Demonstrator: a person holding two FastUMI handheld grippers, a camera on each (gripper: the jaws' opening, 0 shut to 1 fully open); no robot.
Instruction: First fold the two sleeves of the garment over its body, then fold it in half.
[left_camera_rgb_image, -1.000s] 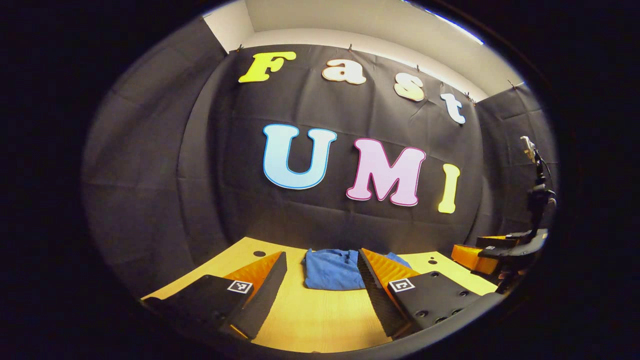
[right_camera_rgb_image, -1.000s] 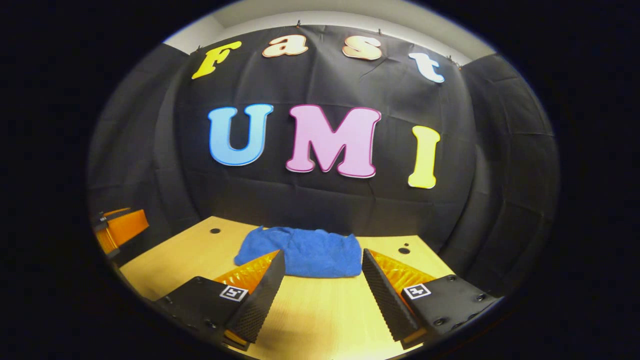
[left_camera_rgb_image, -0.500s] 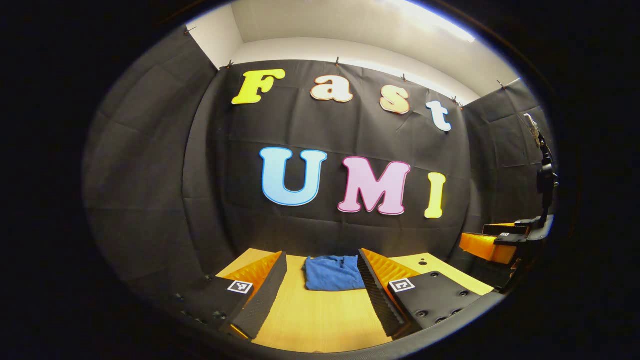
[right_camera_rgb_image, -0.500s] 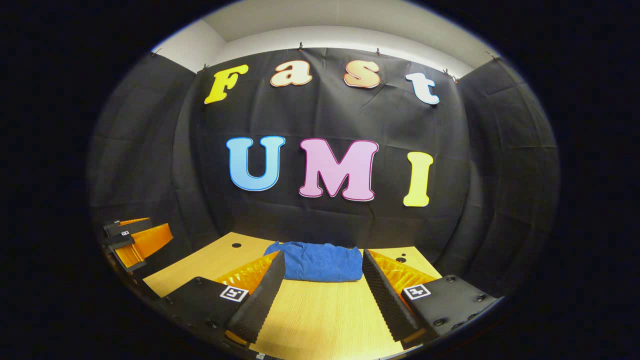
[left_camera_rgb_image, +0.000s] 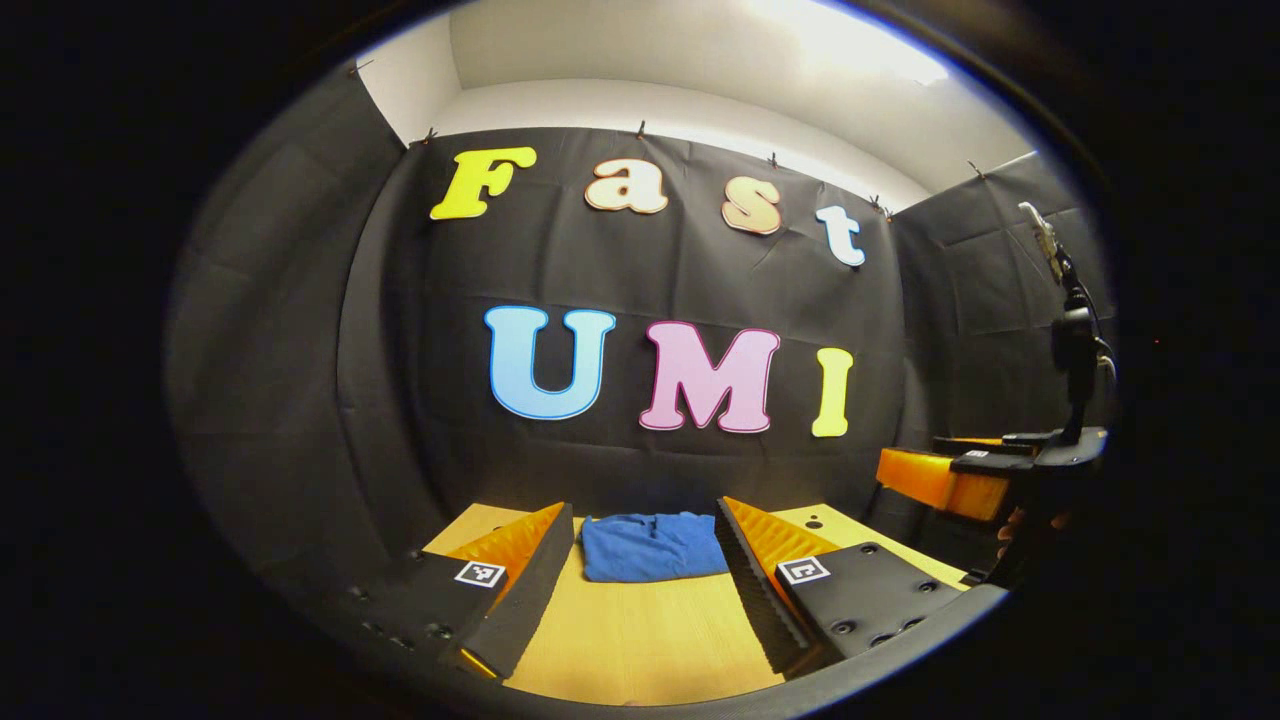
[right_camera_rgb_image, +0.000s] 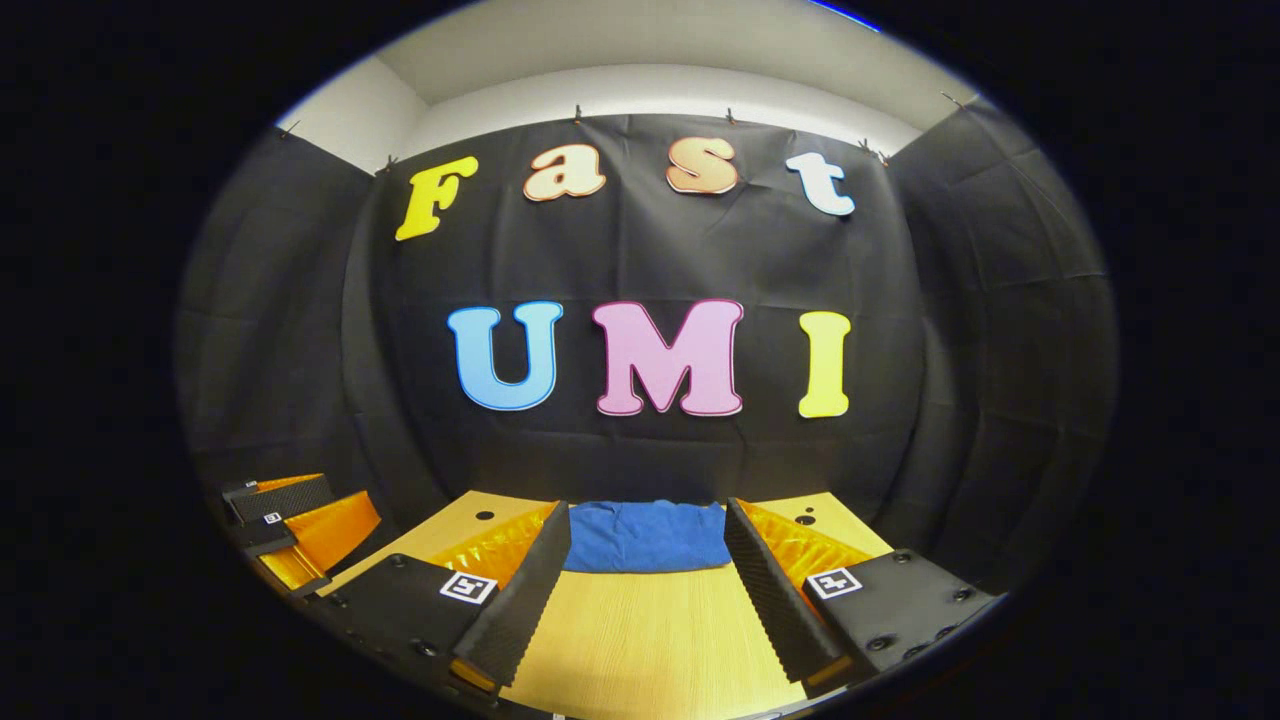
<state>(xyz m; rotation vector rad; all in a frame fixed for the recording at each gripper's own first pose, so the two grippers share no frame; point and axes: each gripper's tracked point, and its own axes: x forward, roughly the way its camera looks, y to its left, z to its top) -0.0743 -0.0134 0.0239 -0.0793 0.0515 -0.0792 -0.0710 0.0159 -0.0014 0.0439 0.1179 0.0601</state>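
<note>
Jaws stood released on both the left gripper (left_camera_rgb_image: 645, 585) and right gripper (right_camera_rgb_image: 647, 590), each short of the garment (right_camera_rgb_image: 648, 537), which lay as a compact bundle on the bench (right_camera_rgb_image: 650, 630). Folding looked finished; next, simply keep clear.

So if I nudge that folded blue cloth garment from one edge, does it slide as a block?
Probably not: the folded blue cloth garment looks soft and rumpled, so layers would likely bunch. It lies flat on the wooden table, so rolling seems unlikely.

Folded garment (left_camera_rgb_image: 652, 546) on the table (left_camera_rgb_image: 640, 640), before the cloth wall (left_camera_rgb_image: 400, 400).
</note>
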